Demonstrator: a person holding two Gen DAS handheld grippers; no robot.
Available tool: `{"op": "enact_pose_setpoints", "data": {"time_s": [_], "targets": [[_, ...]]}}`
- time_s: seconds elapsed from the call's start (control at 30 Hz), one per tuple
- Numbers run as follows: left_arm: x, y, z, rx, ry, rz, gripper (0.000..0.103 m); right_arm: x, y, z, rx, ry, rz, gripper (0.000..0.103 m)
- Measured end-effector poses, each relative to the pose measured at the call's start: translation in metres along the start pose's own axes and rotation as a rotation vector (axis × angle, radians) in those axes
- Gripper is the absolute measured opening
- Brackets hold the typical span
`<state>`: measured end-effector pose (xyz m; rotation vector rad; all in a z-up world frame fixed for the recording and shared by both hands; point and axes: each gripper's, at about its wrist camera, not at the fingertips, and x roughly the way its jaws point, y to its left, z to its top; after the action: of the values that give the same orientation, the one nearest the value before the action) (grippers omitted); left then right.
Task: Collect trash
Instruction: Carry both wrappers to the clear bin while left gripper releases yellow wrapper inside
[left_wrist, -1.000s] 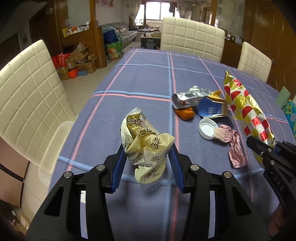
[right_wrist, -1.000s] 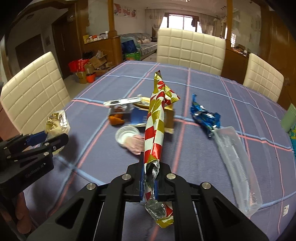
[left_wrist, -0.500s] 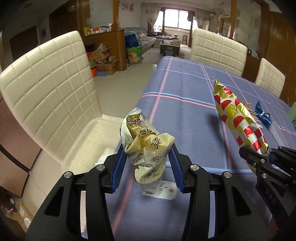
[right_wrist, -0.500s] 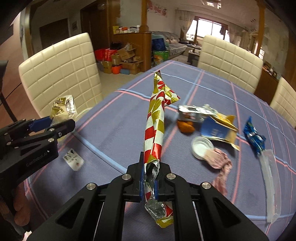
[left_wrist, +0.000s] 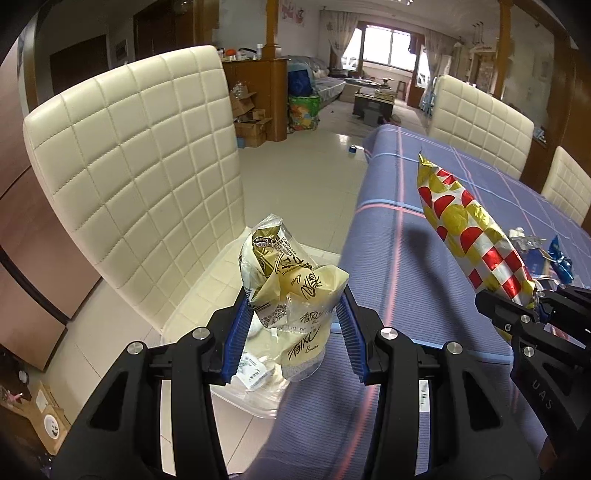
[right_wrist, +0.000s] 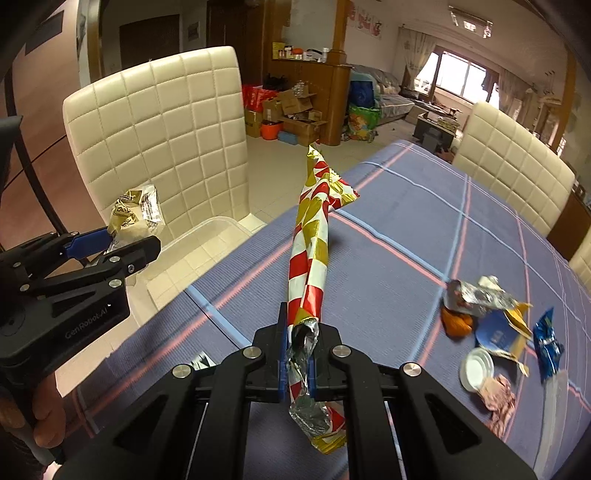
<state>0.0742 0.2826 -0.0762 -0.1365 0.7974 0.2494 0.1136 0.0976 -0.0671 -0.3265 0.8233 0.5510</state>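
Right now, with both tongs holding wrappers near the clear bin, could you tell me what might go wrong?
1. The long red-and-gold wrapper is pinched only near its tail by the right tongs; it may flop outside the clear bin.
2. The crumpled gold wrapper in the left tongs could catch on release.

Cream quilted chairs (left_wrist: 140, 177) ring a blue-clothed table (right_wrist: 406, 236); pale tiled floor (left_wrist: 306, 177), bright window (left_wrist: 388, 48) beyond.
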Motion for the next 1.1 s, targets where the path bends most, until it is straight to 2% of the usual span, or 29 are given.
{"op": "enact_pose_setpoints", "data": {"time_s": [0.33, 0.5, 0.6, 0.67, 0.8, 0.83, 1.1], "targets": [[0.019, 0.040, 0.005, -0.038, 0.015, 0.053, 0.047, 0.028, 0.041, 0.028, -0.092, 0.013, 0.040, 0.008], [0.031, 0.054, 0.011, -0.047, 0.020, 0.068, 0.050, 0.039, 0.047, 0.037, -0.111, 0.019, 0.036, 0.008], [0.035, 0.057, 0.015, -0.045, 0.008, 0.081, 0.060, 0.044, 0.049, 0.044, -0.116, 0.015, 0.031, 0.008], [0.036, 0.056, 0.017, -0.039, -0.005, 0.095, 0.076, 0.046, 0.049, 0.047, -0.116, 0.012, 0.029, 0.008], [0.036, 0.056, 0.018, -0.029, -0.026, 0.112, 0.092, 0.051, 0.048, 0.048, -0.118, 0.018, 0.023, 0.008], [0.036, 0.057, 0.018, -0.029, -0.031, 0.120, 0.094, 0.052, 0.048, 0.048, -0.119, 0.021, 0.023, 0.008], [0.037, 0.074, 0.009, -0.064, -0.017, 0.153, 0.094, 0.061, 0.055, 0.047, -0.132, 0.044, 0.037, 0.008]]}}
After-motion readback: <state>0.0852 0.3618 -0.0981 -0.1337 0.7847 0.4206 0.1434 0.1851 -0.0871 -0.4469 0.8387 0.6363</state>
